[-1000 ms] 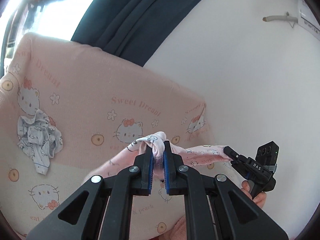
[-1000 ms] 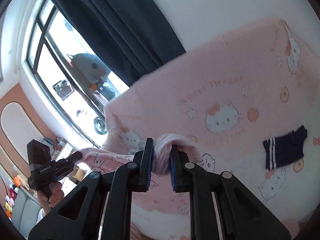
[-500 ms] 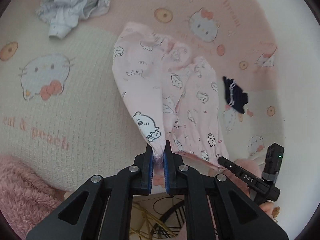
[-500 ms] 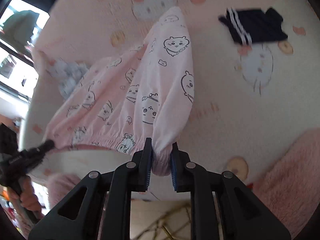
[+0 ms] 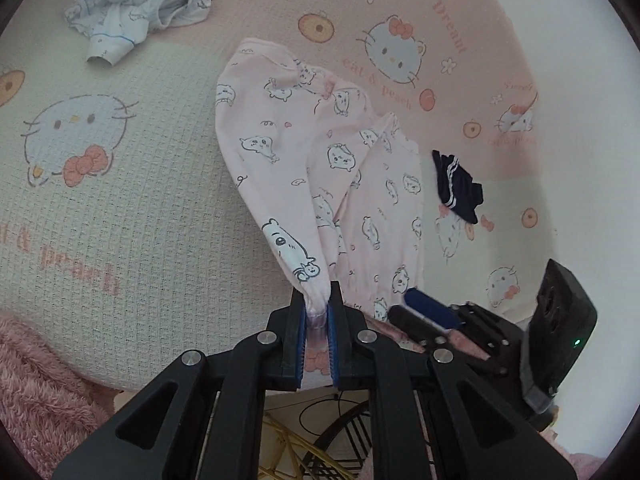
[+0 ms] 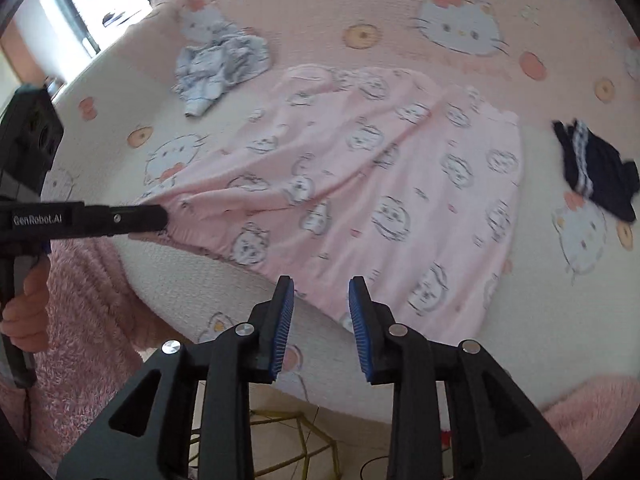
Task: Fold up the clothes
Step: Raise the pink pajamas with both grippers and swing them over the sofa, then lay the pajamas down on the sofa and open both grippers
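We find the left gripper [image 5: 317,312] clamped on the waistband corner of the pink pyjama bottoms [image 6: 372,176], which lie spread on the bed [image 6: 540,300] ahead of the fingers. The right gripper [image 6: 321,312] stands wide, holding nothing, just short of the near hem. We judge the laying-out step done; next, a regrip for folding. A crumpled pale garment [image 6: 220,64] lies beyond on the left, a dark garment [image 6: 596,172] beyond on the right; neither obstructs.

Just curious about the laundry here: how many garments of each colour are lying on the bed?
Pink: 1, the pink printed garment, one corner pinched in the left claw.
Light blue: 1, the crumpled blue garment.
Navy: 1, the striped navy garment.
Total: 3
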`<state>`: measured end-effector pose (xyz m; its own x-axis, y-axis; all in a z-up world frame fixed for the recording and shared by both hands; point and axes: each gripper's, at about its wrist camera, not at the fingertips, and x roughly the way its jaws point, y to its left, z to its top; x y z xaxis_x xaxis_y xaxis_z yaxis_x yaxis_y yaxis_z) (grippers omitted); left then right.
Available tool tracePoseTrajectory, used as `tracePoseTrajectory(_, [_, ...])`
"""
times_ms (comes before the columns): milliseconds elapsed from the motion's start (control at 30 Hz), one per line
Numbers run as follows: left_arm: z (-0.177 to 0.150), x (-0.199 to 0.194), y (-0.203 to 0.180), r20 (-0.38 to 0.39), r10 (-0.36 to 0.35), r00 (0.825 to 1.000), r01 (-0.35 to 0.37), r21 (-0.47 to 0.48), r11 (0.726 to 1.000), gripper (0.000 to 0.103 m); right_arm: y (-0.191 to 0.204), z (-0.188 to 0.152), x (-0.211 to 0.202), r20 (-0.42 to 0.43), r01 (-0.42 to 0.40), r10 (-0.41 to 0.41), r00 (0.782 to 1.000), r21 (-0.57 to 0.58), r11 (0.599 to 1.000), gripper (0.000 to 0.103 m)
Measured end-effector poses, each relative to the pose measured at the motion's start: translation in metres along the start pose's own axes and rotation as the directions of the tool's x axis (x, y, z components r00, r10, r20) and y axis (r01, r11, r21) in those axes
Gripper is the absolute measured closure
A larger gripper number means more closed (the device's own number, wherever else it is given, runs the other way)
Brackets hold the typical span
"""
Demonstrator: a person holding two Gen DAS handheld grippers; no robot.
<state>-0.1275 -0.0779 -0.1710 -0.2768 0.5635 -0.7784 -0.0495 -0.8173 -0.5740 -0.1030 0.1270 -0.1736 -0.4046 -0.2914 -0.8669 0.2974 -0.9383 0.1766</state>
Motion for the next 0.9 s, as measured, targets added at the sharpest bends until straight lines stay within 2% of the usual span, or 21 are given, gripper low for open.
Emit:
tracePoseTrajectory(100, [0.002, -0.003, 0.003, 0.002, -0.006, 1.000, 0.006, -0.013, 1.000, 0.094, 0.025, 0.001, 0.019, -0.022, -0.036, 0.034, 0.999, -0.085, 0.996, 0.074])
tracePoseTrajectory(267, [0.002, -0.003, 0.008, -0.007, -0.028, 1.000, 0.027, -0.031, 0.999, 0.094, 0.041, 0.003, 0.047, -0.053, 0.043, -0.051, 0.997, -0.155, 0.987, 0.074])
tracePoseTrajectory(333, [0.002, -0.001, 0.010, -0.011, -0.035, 0.999, 0.035, -0.040, 0.999, 0.094, 0.035, 0.001, 0.062, -0.046, 0.136, -0.146, 0.988, -0.174, 0.975, 0.076])
tracePoseTrajectory(400, [0.001, 0.002, 0.014, -0.019, -0.032, 0.999, 0.031, -0.049, 0.998, 0.094, 0.021, 0.001, 0.071, -0.036, 0.252, -0.261, 0.965, -0.166, 0.953, 0.087])
tracePoseTrajectory(467, [-0.001, 0.008, 0.018, -0.034, -0.018, 0.999, 0.016, -0.060, 0.998, 0.092, 0.003, 0.002, 0.067, -0.023, 0.295, -0.298, 0.954, -0.103, 0.950, 0.096])
tracePoseTrajectory(500, [-0.003, 0.011, 0.020, -0.043, 0.005, 0.999, -0.007, -0.060, 0.998, 0.089, -0.007, 0.003, 0.061, -0.010, 0.310, -0.311, 0.950, -0.067, 0.948, 0.097])
tracePoseTrajectory(533, [-0.004, 0.014, 0.020, -0.052, 0.046, 0.998, -0.048, -0.050, 0.998, 0.073, -0.013, 0.005, 0.053, 0.013, 0.326, -0.326, 0.945, -0.043, 0.944, 0.097])
tracePoseTrajectory(567, [-0.006, 0.016, 0.017, -0.044, 0.118, 0.992, -0.119, -0.007, 0.993, 0.052, -0.019, 0.007, 0.043, 0.040, 0.337, -0.336, 0.941, -0.020, 0.941, 0.098])
tracePoseTrajectory(600, [-0.009, 0.018, 0.013, -0.031, 0.192, 0.981, -0.190, 0.036, 0.981, 0.046, -0.024, 0.011, 0.031, 0.067, 0.344, -0.343, 0.937, 0.007, 0.939, 0.098])
tracePoseTrajectory(633, [-0.015, 0.018, 0.004, 0.012, 0.271, 0.962, -0.271, 0.127, 0.954, 0.046, -0.028, 0.014, 0.018, 0.093, 0.339, -0.341, 0.936, 0.036, 0.940, 0.098])
tracePoseTrajectory(700, [-0.025, 0.024, -0.019, 0.058, 0.322, 0.945, -0.325, 0.286, 0.902, 0.046, -0.036, 0.022, -0.009, 0.146, 0.330, -0.340, 0.929, 0.092, 0.940, 0.098])
tracePoseTrajectory(800, [-0.031, 0.038, -0.046, 0.045, 0.267, 0.963, -0.264, 0.375, 0.888, 0.046, -0.045, 0.029, -0.044, 0.201, 0.292, -0.319, 0.926, 0.155, 0.944, 0.098])
tracePoseTrajectory(900, [-0.030, 0.059, -0.069, 0.071, 0.302, 0.951, -0.300, 0.455, 0.838, 0.046, -0.048, 0.030, -0.064, 0.220, 0.273, -0.310, 0.925, 0.184, 0.944, 0.098])
